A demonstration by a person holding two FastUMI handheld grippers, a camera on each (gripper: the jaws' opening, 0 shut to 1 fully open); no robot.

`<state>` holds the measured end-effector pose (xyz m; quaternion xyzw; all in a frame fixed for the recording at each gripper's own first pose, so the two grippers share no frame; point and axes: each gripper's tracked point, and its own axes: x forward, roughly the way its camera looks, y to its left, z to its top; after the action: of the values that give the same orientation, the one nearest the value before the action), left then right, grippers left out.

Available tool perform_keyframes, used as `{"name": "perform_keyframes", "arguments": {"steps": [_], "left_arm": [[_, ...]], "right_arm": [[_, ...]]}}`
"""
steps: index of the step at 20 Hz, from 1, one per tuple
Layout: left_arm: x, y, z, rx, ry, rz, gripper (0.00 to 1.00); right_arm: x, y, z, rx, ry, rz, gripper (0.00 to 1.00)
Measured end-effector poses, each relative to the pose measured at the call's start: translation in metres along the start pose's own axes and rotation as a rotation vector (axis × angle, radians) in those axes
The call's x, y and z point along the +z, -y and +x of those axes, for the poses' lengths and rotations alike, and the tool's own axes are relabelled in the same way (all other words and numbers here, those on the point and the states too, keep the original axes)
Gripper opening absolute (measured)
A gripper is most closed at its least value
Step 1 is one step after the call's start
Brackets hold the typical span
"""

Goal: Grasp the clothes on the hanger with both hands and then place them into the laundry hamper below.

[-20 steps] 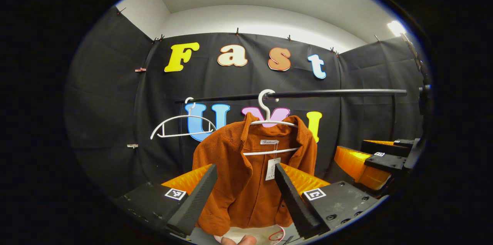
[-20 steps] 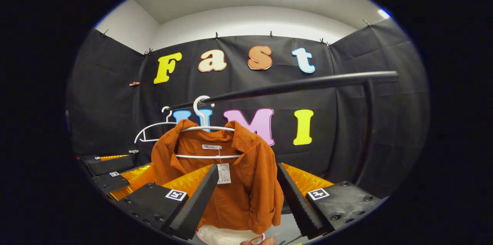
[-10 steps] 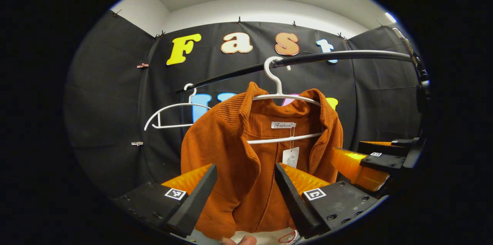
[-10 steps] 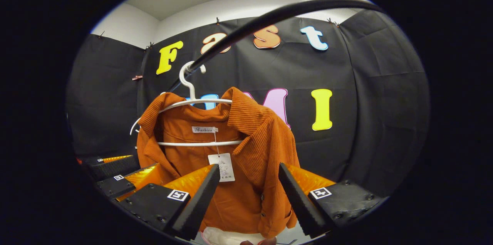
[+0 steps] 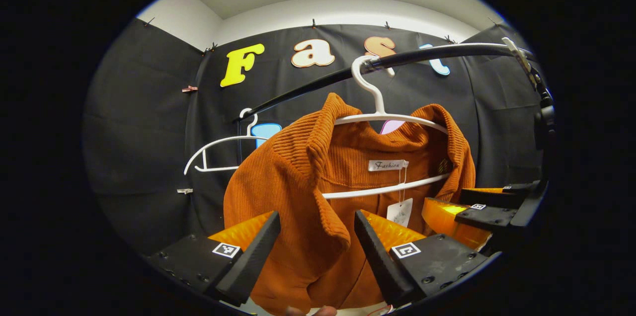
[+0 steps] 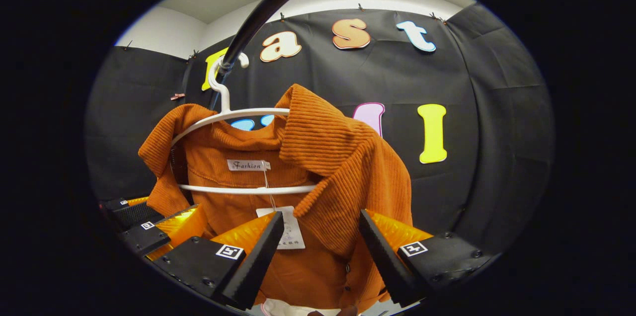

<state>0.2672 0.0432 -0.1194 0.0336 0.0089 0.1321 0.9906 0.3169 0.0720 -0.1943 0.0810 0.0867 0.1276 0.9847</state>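
Now the rust-orange corduroy jacket (image 5: 308,192) looms far larger in both views than it did a second ago, its collar reaching the upper middle of the frame, so both grippers have closed in on it. It hangs on a white plastic hanger (image 5: 382,117) hooked over the black clothes rail (image 5: 318,85) that crosses the upper part of the left gripper view; a second, bare white hanger (image 5: 218,149) sits at centre left. In the left gripper view the left gripper (image 5: 318,244) is spread wide at the bottom centre, with one jacket lapel hanging down between its fingers, not yet pinched. In the right gripper view the right gripper (image 6: 323,246) is likewise wide apart at bottom centre, the other lapel and a white paper tag (image 6: 290,229) lying between its fingers. The approach looks nearly done, so the next step is probably to shut both pairs of fingers on the fabric and lift it off. A pale rim (image 6: 283,308) at the very bottom of the right gripper view may be the laundry hamper, though too little shows to be sure.
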Motion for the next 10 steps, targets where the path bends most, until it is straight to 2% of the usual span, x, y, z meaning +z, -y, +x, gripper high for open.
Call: {"name": "perform_keyframes", "arguments": {"steps": [2, 3, 4, 6, 7, 8, 9, 10], "left_arm": [[-0.001, -0.005, 0.008, 0.017, -0.006, -0.007, 0.95], [-0.002, -0.007, 0.010, 0.025, -0.008, -0.006, 0.92], [-0.001, -0.007, 0.013, 0.024, -0.008, -0.002, 0.92], [0.001, -0.006, 0.016, 0.008, 0.004, 0.008, 0.80], [0.001, -0.005, 0.016, 0.002, 0.010, 0.015, 0.69], [0.003, -0.008, 0.016, 0.012, 0.017, 0.023, 0.58], [0.004, -0.014, 0.016, 0.032, 0.022, 0.028, 0.42], [0.004, -0.017, 0.016, 0.047, 0.022, 0.023, 0.26]], "right_arm": [[-0.005, 0.009, 0.006, -0.025, -0.012, 0.012, 0.98], [-0.004, 0.008, 0.006, -0.015, -0.011, 0.037, 0.97], [-0.004, 0.010, 0.010, -0.017, -0.011, 0.055, 0.84], [-0.004, 0.018, 0.020, -0.040, -0.016, 0.069, 0.58], [-0.005, 0.020, 0.021, -0.041, -0.018, 0.076, 0.25], [-0.004, 0.017, 0.023, -0.020, -0.022, 0.088, 0.22], [-0.006, 0.010, 0.021, 0.024, -0.026, 0.104, 0.13], [-0.004, 0.002, 0.017, 0.070, -0.031, 0.118, 0.13]]}}
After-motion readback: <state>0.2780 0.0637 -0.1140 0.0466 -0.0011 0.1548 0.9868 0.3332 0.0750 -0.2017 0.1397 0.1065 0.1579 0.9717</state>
